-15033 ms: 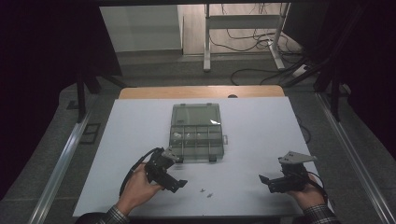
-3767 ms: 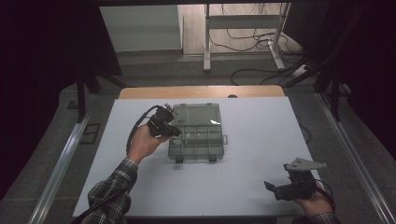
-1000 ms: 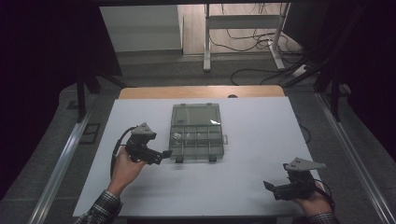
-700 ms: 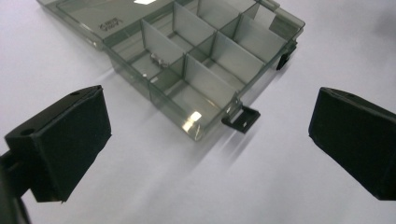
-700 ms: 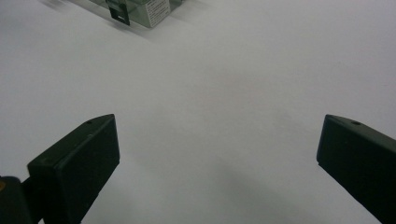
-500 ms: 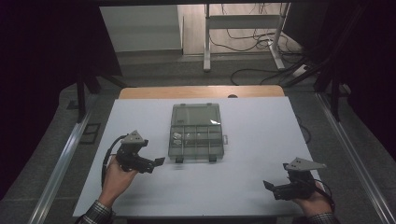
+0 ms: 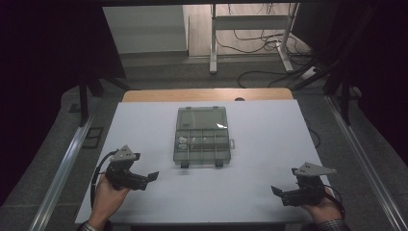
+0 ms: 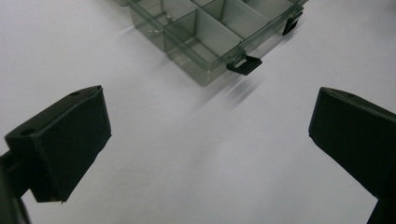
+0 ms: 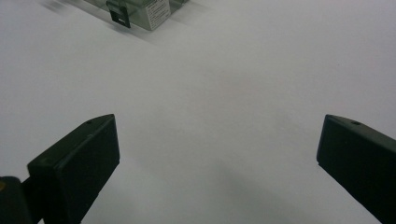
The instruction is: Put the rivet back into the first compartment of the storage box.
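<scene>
1. High view: a clear grey-tinted plastic compartment box (image 7: pixel 202 137) is seen lying flat at the middle of the white table (image 7: pixel 269 139), with its lid folded back toward the far edge and its divided tray open toward the person.
2. A few small pale parts (image 7: pixel 184 141) are seen in one compartment at the left side of the tray; what they are cannot be told. The other compartments look empty.
3. The left gripper (image 7: pixel 150 177) is held low near the table's front left corner, well apart from the box, with its jaws spread wide and nothing between them. In the left gripper view, bare table is seen between the black jaw pads (image 8: pixel 65 140), and the box's near corner with a black latch (image 8: pixel 243 65) is seen ahead.
4. The right gripper (image 7: pixel 277 191) is rested near the front right corner, likewise gaping and empty, and well apart from the box.
5. The step in hand is judged to be a pause between placements or after the last one: no loose part is seen on the table within reach.
6. If the box is to be closed, the next move is judged to call for one gripper to be brought to the far lid edge and the lid swung over, with the two front latches then pressed home.
</scene>
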